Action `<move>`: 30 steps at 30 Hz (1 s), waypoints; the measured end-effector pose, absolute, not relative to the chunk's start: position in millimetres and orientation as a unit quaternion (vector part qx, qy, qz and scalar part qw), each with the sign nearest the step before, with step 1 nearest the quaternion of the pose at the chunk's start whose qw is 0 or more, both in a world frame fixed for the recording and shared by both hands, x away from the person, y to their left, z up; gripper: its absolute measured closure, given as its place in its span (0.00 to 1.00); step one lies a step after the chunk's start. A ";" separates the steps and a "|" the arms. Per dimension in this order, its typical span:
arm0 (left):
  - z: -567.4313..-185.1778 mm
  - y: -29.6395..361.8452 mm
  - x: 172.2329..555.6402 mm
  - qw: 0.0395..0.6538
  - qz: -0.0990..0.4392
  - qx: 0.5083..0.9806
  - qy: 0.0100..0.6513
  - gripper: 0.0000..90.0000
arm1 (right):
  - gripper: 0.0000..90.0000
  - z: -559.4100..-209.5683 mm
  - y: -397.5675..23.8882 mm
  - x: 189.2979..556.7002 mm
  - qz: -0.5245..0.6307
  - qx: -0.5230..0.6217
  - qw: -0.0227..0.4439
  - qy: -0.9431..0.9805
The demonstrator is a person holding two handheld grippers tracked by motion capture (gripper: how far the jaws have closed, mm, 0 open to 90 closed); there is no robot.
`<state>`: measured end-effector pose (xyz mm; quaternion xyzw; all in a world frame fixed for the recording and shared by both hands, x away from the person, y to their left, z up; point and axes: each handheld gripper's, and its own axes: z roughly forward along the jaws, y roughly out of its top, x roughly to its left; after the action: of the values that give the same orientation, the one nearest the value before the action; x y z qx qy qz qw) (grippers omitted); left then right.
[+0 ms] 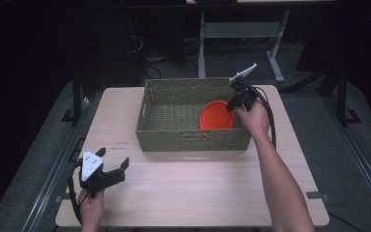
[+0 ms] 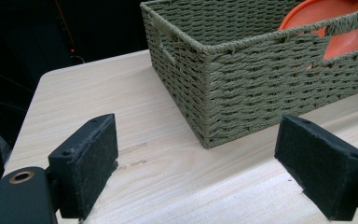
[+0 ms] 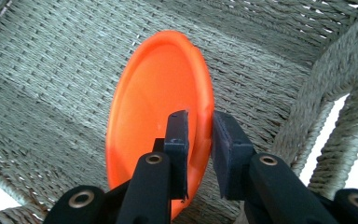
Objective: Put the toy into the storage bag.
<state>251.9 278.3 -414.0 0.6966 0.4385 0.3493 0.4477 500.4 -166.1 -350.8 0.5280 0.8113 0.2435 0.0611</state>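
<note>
The right gripper (image 3: 199, 140) stood inside the woven basket (image 1: 193, 139) with its two black jaws straddling the rim of the orange plate (image 3: 158, 107). The plate's edge ran between the pads; whether they pressed on it or stood just off it could not be told, for a thin gap seemed to show on the right-hand side in the right gripper view. The plate stood tilted on edge, leaning toward the basket's right wall (its hollow face turned to the camera on the gripper). From the high view the right gripper (image 1: 233, 102) reached down over the basket's right rim, the hand behind it, and the plate (image 1: 216, 115) sat in the right half of the basket, near the front wall.

The basket itself rested on the pale wooden table (image 1: 193, 188), toward the far edge and about the middle.

The left gripper (image 1: 112, 166) lay well apart from all this, low over the table's near left corner. Its jaws stood wide, with only bare tabletop between them, and pointed toward the basket (image 2: 242, 79).
</note>
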 end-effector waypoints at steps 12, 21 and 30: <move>-414.7 278.2 253.9 0.446 0.349 0.696 0.442 0.14 | 0.84 -353.5 -167.7 502.2 0.244 0.529 0.062 0.810; -414.2 281.0 251.9 0.448 0.351 0.692 0.444 0.14 | 0.81 -355.7 -171.9 502.7 0.247 0.538 0.064 0.804; -414.5 278.9 251.5 0.448 0.348 0.696 0.439 0.14 | 0.76 -350.6 -165.3 498.2 0.262 0.521 0.054 0.810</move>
<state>251.5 278.9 -414.5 0.6965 0.4395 0.3481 0.4479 498.2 -165.3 -350.6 0.5214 0.8103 0.2619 0.0540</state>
